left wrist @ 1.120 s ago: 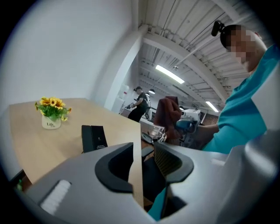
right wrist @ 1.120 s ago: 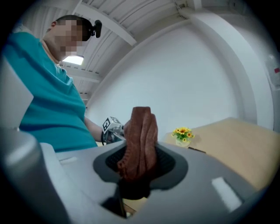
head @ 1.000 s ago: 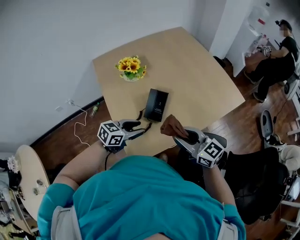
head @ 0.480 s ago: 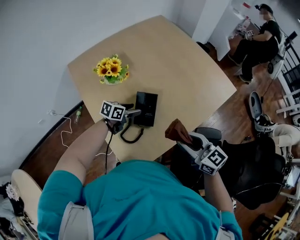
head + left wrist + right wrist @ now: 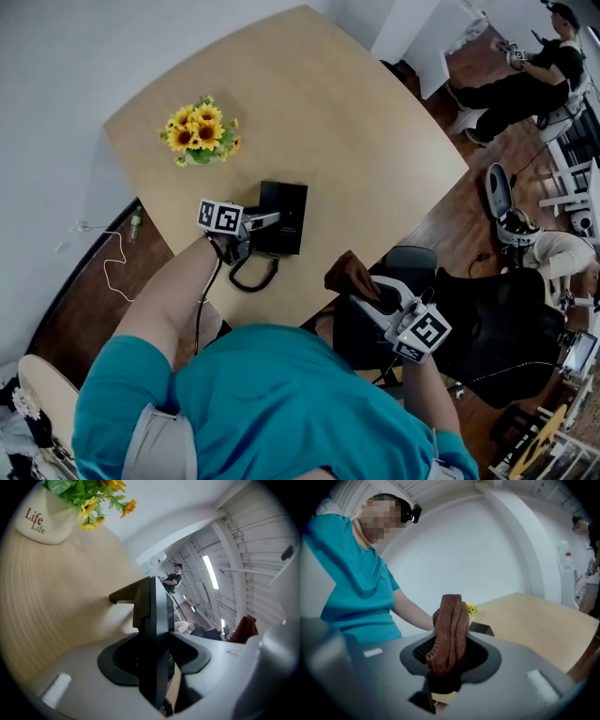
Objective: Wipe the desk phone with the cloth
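Right claw [image 5: 363,289] pinches brown cloth [image 5: 349,274] beside the pale wooden table [image 5: 375,141].

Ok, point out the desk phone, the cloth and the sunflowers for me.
desk phone [image 5: 284,214], head view, top face of its black body.
cloth [image 5: 450,625], right gripper view, middle of the bunched brown fabric.
sunflowers [image 5: 199,129], head view, the yellow blooms.

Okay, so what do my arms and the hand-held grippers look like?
Teal short sleeves. The left hand-held gripper and right hand-held gripper are grey plastic, each with a white cube of black square markers. The left jaws are closing on the desk phone.
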`<state>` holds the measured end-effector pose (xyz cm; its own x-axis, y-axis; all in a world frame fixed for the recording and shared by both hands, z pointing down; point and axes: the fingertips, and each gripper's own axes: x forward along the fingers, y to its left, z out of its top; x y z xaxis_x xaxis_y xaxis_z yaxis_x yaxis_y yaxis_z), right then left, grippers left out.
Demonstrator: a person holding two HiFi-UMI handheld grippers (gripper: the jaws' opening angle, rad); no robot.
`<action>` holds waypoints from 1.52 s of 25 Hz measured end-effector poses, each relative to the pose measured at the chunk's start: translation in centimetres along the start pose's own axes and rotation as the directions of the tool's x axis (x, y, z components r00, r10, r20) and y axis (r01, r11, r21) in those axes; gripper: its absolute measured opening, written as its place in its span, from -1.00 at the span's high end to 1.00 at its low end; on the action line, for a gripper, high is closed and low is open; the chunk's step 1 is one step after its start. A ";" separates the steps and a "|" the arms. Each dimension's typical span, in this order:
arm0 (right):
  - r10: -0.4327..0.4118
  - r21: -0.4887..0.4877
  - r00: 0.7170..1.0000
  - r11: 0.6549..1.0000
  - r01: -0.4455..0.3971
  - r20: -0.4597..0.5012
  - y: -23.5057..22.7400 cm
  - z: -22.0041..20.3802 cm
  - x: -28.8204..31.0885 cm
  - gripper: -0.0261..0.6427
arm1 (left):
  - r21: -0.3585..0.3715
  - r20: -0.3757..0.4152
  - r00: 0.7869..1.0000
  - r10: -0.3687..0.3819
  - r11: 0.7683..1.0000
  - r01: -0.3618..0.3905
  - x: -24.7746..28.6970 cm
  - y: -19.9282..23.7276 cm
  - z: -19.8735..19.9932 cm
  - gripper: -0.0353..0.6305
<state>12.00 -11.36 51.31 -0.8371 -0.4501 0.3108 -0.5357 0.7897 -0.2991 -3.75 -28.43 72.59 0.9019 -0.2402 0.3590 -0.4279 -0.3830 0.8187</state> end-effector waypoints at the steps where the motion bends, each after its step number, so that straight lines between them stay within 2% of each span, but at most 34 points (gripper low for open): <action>1: 0.000 0.002 1.000 1.000 0.000 -0.004 -0.2 0.0 -0.1 0.56 | -0.002 0.015 1.000 -0.010 1.000 0.010 -0.2 -0.2 0.0 0.28; 7: 0.016 -0.005 1.000 1.000 -0.016 -0.008 -1.5 0.4 1.1 0.56 | 0.023 0.055 0.998 -0.035 0.999 0.034 -0.7 -0.7 0.4 0.35; 10: 0.023 -0.036 1.000 0.999 -0.023 -0.006 -2.0 1.5 1.8 0.56 | 0.032 0.094 0.990 -0.109 0.994 0.106 -1.4 -3.3 0.9 0.39; 13: 0.038 -0.138 0.999 0.990 -0.040 -0.018 -2.0 3.7 2.9 0.56 | 0.037 0.147 0.971 -0.188 0.982 0.184 -2.6 -7.3 2.2 0.40; 15: 0.038 -0.259 0.998 0.965 -0.048 -0.043 -1.8 5.9 3.8 0.56 | 0.053 0.162 0.966 -0.203 0.979 0.197 -3.6 -10.0 3.2 0.40; 16: 0.025 -0.336 0.997 0.941 -0.046 -0.067 -1.8 7.0 4.4 0.56 | 0.063 0.164 0.965 -0.205 0.978 0.197 -4.1 -11.3 3.6 0.40; 18: -0.034 -0.495 0.991 0.868 -0.036 -0.130 -2.1 9.1 5.6 0.56 | 0.074 0.166 0.964 -0.206 0.978 0.196 -5.2 -13.8 4.6 0.40; 20: -0.110 -0.629 0.979 0.777 -0.022 -0.170 -2.4 11.3 7.2 0.56 | 0.074 0.163 0.965 -0.204 0.978 0.194 -6.5 -16.1 5.3 0.40; 22: -0.188 -0.746 0.965 0.666 -0.014 -0.185 -2.7 13.2 8.9 0.56 | 0.084 0.157 0.970 -0.188 0.981 0.176 -7.7 -17.8 5.6 0.40; 25: -0.296 -0.862 0.928 0.504 -0.047 -0.224 -2.6 14.2 11.3 0.56 | 0.106 0.155 0.973 -0.169 0.982 0.154 -9.4 -19.7 5.6 0.40; 27: -0.330 -0.898 0.909 0.429 -0.098 -0.257 -1.7 13.6 12.5 0.56 | 0.101 0.178 0.969 -0.172 0.983 0.156 -10.7 -20.5 5.7 0.40; 30: -0.314 -0.913 0.904 0.374 -0.163 -0.290 0.9 11.6 13.1 0.56 | 0.009 0.274 0.948 -0.165 0.986 0.169 -13.1 -20.5 6.4 0.40; 31: -0.305 -0.914 0.904 0.364 -0.180 -0.299 1.9 10.9 13.0 0.56 | -0.028 0.317 0.931 -0.181 0.979 0.200 -13.9 -20.8 6.8 0.40; 33: -0.290 -0.914 0.902 0.347 -0.212 -0.319 3.4 9.3 12.9 0.56 | -0.068 0.401 0.882 -0.246 0.952 0.297 -15.3 -21.9 7.8 0.40; 35: -0.278 -0.909 0.898 0.339 -0.241 -0.342 4.5 7.9 12.6 0.56 | -0.075 0.461 0.849 -0.258 0.942 0.327 -16.6 -22.1 8.6 0.40; 38: -0.251 -0.896 0.898 0.359 -0.261 -0.362 5.3 6.5 11.7 0.56 | -0.070 0.527 0.815 -0.241 0.943 0.325 -18.0 -22.0 9.2 0.40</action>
<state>-1.33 -15.10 47.50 -0.5770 -0.4516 0.6805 0.1253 0.7744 0.6202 -11.13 -23.89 43.97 0.8071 -0.5733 -0.1412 -0.1064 -0.3764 0.9203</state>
